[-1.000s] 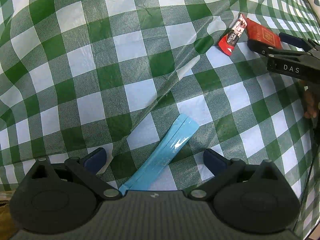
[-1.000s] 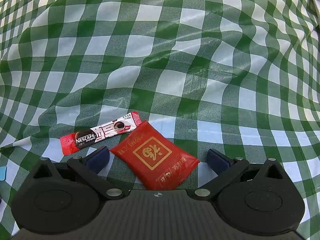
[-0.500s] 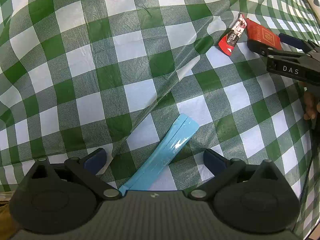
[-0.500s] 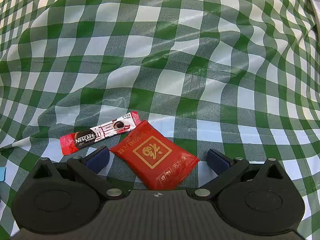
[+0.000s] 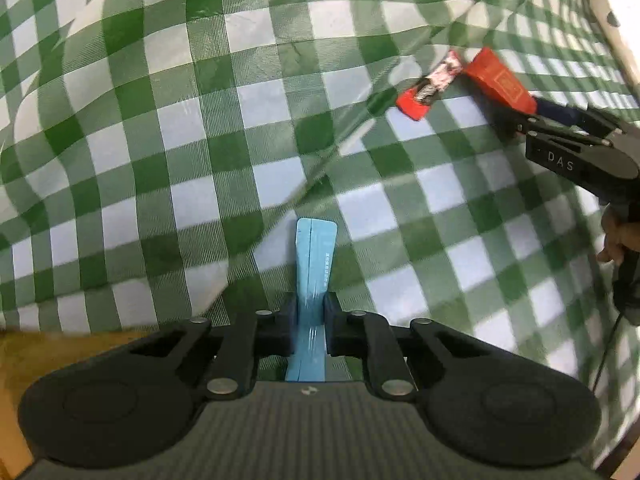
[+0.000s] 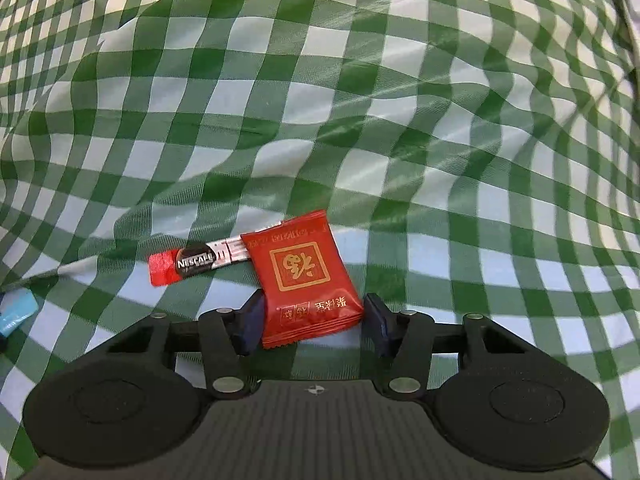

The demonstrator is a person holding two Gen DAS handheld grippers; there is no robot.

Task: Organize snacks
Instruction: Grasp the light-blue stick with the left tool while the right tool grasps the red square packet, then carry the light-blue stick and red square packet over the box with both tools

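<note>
My left gripper (image 5: 310,322) is shut on a long light-blue sachet (image 5: 314,256), which stands on edge between the pads and points forward over the cloth. My right gripper (image 6: 314,322) has closed in on a red square snack packet (image 6: 304,276); both pads touch its sides. A red-and-white Nescafe stick (image 6: 196,264) lies just left of the packet, its end under the packet's corner. In the left wrist view the right gripper (image 5: 520,120), the red packet (image 5: 500,80) and the stick (image 5: 430,88) show at upper right. The blue sachet's end (image 6: 16,310) shows at the right view's left edge.
A wrinkled green-and-white checked tablecloth (image 6: 320,100) covers the whole surface, with raised folds. The person's hand (image 5: 618,236) holds the right gripper's handle at the right edge. A brown surface (image 5: 24,344) shows at lower left.
The left jaws closed on the blue sachet, turning it straight and on edge. The right jaws narrowed onto the red packet, which rotated and slid against the Nescafe stick.
</note>
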